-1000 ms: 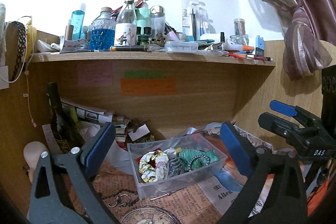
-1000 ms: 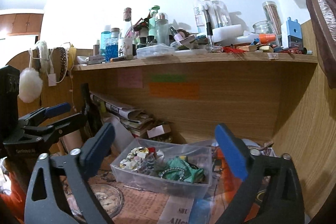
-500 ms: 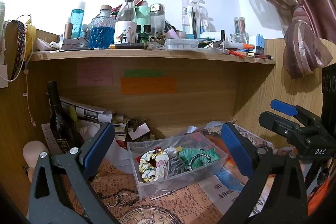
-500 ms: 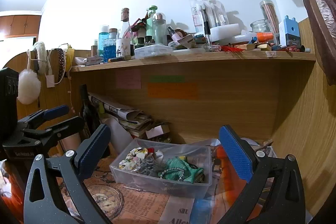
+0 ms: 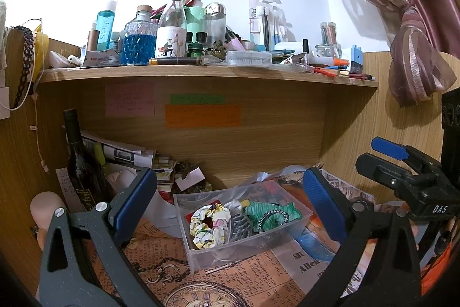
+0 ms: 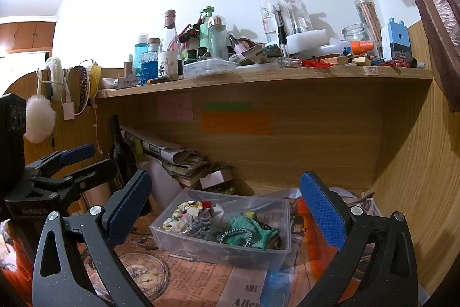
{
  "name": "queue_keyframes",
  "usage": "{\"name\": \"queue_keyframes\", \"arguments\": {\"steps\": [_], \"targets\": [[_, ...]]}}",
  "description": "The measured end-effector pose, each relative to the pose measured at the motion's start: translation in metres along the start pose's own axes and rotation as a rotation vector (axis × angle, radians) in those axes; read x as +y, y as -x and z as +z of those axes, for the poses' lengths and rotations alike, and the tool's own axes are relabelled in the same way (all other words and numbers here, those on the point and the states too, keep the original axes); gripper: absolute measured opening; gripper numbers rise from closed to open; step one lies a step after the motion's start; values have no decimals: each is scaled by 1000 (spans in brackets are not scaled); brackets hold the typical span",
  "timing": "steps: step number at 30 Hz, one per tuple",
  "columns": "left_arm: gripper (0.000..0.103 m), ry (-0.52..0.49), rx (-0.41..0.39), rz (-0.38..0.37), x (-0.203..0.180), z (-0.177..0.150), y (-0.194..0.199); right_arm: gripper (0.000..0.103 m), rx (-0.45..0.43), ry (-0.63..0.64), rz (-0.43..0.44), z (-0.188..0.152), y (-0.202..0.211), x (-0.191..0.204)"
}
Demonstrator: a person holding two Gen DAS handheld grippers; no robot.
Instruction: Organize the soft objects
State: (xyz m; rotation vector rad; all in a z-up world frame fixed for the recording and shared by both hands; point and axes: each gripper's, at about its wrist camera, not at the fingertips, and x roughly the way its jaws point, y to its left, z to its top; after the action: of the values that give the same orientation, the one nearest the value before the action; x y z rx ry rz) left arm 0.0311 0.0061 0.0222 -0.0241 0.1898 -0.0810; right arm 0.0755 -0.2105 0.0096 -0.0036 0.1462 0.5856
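A clear plastic box (image 5: 198,251) (image 6: 184,242) sits on the newspaper-covered desk under a wooden shelf. It holds a floral scrunchie (image 5: 208,223) (image 6: 184,210), a grey scrunchie (image 5: 240,225) (image 6: 202,225), a green scrunchie (image 5: 271,213) (image 6: 253,230) and a beaded hair tie (image 5: 271,217). My left gripper (image 5: 230,205) is open and empty, raised in front of the box. My right gripper (image 6: 225,206) is open and empty, also raised before the box. Each gripper shows in the other's view, at the side (image 5: 402,171) (image 6: 57,171).
A dark wine bottle (image 5: 79,160) and stacked newspapers (image 5: 120,151) stand at the back left. The upper shelf (image 5: 201,72) is crowded with bottles and stationery. A white pompom (image 6: 38,118) and headbands hang on the left panel. A tied curtain (image 5: 414,62) hangs at right.
Both grippers have risen and drawn back slightly, so the box sits lower and a little smaller in view. Both stay open and empty.
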Motion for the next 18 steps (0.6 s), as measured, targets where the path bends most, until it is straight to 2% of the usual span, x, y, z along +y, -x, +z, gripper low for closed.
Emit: {"name": "queue_keyframes", "arguments": {"steps": [18], "targets": [[103,-4,4,-5,-4,-2,-2,103,-1,-3,-4,0,2,-1]]}}
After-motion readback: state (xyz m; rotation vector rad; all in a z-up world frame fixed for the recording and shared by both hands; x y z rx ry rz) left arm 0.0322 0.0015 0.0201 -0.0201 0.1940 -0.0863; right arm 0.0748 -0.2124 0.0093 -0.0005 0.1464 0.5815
